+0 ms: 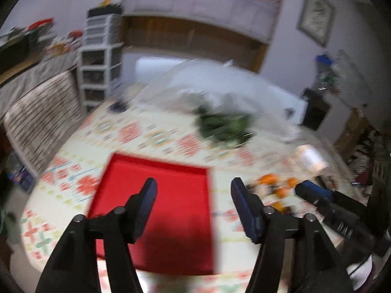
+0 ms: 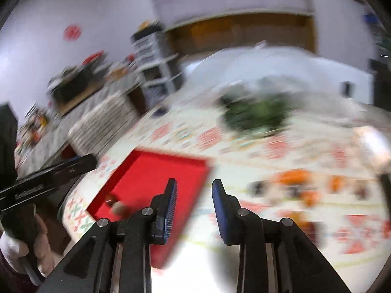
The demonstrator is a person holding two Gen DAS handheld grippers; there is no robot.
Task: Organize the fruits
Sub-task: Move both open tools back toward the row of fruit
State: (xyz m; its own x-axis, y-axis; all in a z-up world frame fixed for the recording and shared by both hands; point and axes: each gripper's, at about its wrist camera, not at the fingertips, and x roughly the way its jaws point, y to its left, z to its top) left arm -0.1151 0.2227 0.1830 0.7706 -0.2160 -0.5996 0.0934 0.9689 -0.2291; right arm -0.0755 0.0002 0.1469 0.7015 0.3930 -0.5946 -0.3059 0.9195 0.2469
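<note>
My left wrist view rides above the left tool [image 1: 194, 188], looking forward and down over the red tray [image 1: 156, 210] on the tabletop [image 1: 151, 131]. My right wrist view sits above the right tool [image 2: 194, 190], facing likewise, tray ahead-left. Both share tray, blurred oranges [image 2: 293, 178] and green pile [image 1: 224, 127].

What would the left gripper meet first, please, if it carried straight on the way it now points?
Most likely the red tray: the left gripper, jaws open and empty, points down over its right part. Blur makes depth uncertain, so it might land on the patterned tablecloth just beyond.
</note>
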